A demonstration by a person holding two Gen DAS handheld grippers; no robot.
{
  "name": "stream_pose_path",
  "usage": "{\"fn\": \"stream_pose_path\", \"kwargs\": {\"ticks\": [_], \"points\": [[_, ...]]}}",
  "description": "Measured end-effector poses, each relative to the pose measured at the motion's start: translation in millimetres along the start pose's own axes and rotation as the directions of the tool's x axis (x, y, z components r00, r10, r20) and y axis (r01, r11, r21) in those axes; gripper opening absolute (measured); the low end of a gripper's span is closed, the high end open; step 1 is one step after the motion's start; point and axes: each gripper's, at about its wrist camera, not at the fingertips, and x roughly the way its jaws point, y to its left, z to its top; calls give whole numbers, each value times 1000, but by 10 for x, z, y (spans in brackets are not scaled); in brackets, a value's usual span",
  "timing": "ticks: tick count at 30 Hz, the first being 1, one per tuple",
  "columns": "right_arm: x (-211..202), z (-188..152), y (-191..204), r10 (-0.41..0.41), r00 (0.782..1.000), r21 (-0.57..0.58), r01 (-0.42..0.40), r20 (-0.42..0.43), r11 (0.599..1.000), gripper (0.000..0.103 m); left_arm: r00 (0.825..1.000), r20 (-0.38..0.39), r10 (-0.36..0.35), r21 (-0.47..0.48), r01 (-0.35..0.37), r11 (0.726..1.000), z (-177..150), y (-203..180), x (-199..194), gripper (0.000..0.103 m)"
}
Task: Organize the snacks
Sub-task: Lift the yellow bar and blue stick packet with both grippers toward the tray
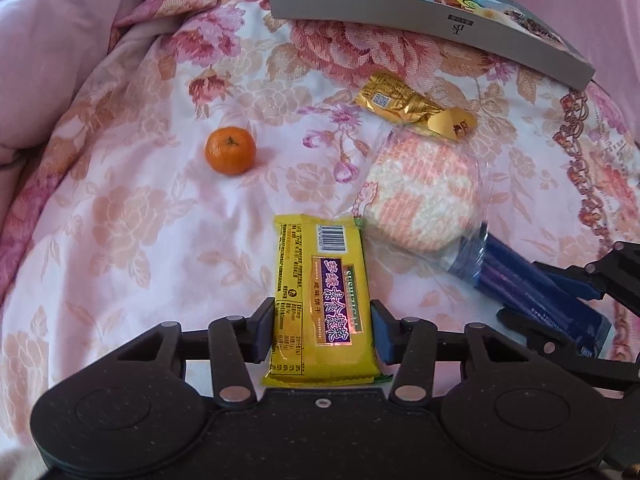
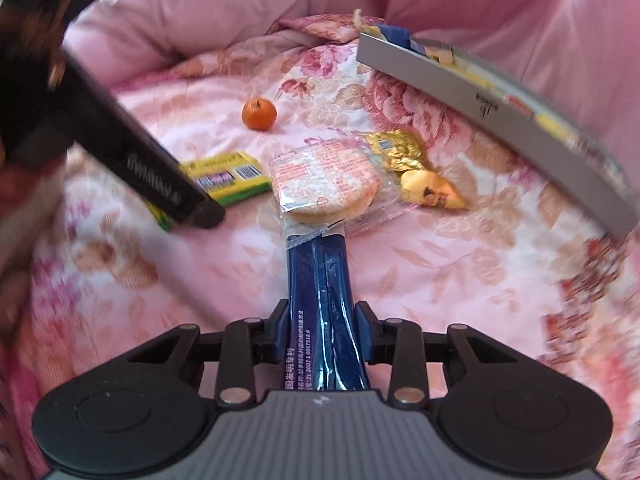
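My left gripper (image 1: 322, 330) is shut on a yellow biscuit packet (image 1: 320, 280), which lies lengthwise on the floral bedcover; the packet also shows in the right wrist view (image 2: 228, 178). My right gripper (image 2: 322, 334) is shut on a long dark blue snack packet (image 2: 320, 304), whose far end touches a clear-wrapped round rice cracker (image 2: 324, 176). The blue packet (image 1: 520, 284) and the cracker (image 1: 424, 196) also show in the left wrist view. A gold-wrapped snack (image 1: 416, 106) lies just beyond the cracker. A small orange (image 1: 231, 150) sits alone at the left.
A grey open box (image 1: 420, 28) with colourful snacks inside stands at the far right edge of the bedcover (image 1: 120, 220). Pink pillows (image 2: 180, 20) rise behind and to the left. The left gripper's arm (image 2: 132, 156) crosses the right wrist view.
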Motion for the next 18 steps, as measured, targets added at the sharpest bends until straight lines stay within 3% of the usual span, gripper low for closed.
{"fn": "stream_pose_path", "kwargs": {"ticks": [6,11,18], "points": [[-122,-174,162,-208,977,-192,197,-37,961,36,1000,-19,-2,-21,2,1000,-118,-136,-108,50],[-112,-234,125,-258,965,-218,243,-46,945,35,1000,2,22,3,-22,1000,-212,-315,-228,49],[-127,-342,307,-369,929,-370,344,1,863,35,997,-2,73,151,-72,986,-381,-555,-272,50]]}}
